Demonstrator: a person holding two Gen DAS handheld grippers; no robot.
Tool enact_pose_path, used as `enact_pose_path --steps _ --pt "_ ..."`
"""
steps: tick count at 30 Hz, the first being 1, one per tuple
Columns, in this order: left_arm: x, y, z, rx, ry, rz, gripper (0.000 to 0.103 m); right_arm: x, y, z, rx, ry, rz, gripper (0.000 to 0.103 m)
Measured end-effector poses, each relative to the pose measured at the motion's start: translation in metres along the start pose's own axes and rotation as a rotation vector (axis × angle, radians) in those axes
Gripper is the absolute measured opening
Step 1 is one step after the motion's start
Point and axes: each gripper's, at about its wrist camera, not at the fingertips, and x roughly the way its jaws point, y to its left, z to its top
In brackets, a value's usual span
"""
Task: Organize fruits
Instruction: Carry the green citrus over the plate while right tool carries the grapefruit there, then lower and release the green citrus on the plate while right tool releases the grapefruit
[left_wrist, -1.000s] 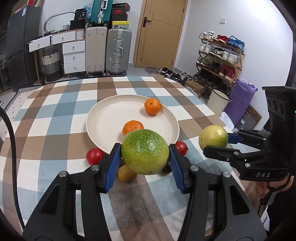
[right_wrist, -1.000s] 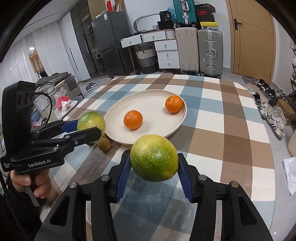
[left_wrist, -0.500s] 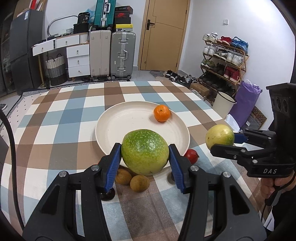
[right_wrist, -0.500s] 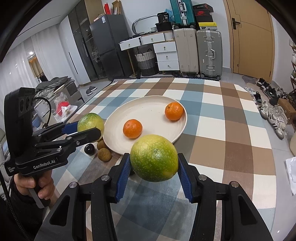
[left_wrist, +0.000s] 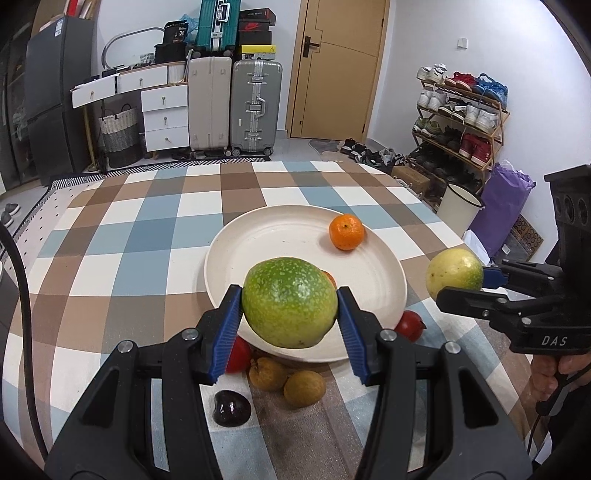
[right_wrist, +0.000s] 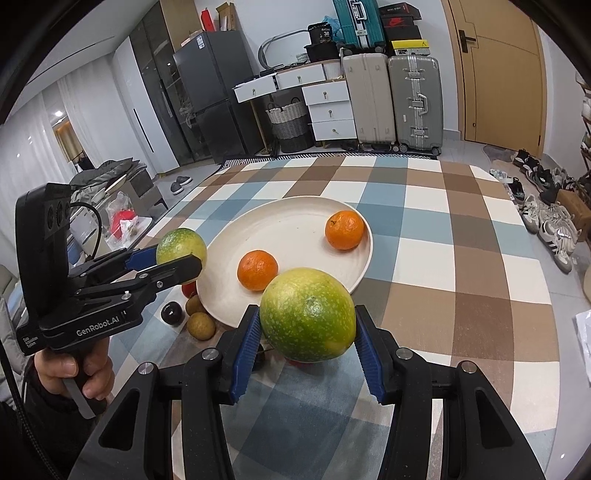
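A home is shown: suitcases (left_wrist: 236, 107), a shoe rack (left_wrist: 461, 122), a fridge (right_wrist: 210, 92) and drawers (left_wrist: 164, 110) are seen.

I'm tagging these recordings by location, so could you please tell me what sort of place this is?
Most likely a lived-in home, perhaps a room by the entrance: a shoe rack full of shoes, suitcases by the door, and a fridge beyond the checked-cloth table.

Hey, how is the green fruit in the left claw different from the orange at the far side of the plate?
The green fruit is larger than the far orange. The green fruit has mottled green skin with pale speckles, while the orange is plain bright orange. The green fruit is held up in the left claw, while the orange rests on the plate. Both are roundish.
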Motion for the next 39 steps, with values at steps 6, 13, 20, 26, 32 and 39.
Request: enact_pose_path --steps 6,13,20,26,32,39 --pt "0.013 0.006 0.004 -0.012 0.007 0.012 0.049 0.007 -0.002 0.006 0.005 -0.002 0.012 0.05" --pt "0.028 0.015 0.004 -0.028 0.024 0.034 0.049 0.022 0.001 0.012 -0.005 0.011 0.018 0.05" --pt "0.041 0.016 0.001 -0.02 0.04 0.054 0.049 0.037 0.001 0.017 -0.01 0.029 0.02 0.05" --pt "0.049 0.014 -0.002 -0.007 0.057 0.067 0.049 0.05 0.002 0.02 -0.02 0.044 0.022 0.05" --pt "0.051 0.013 -0.003 -0.006 0.065 0.069 0.049 0.061 0.004 0.021 -0.027 0.06 0.016 0.05" --pt "0.056 0.01 -0.005 0.001 0.073 0.065 0.049 0.069 0.0 0.025 -0.021 0.067 -0.002 0.05"
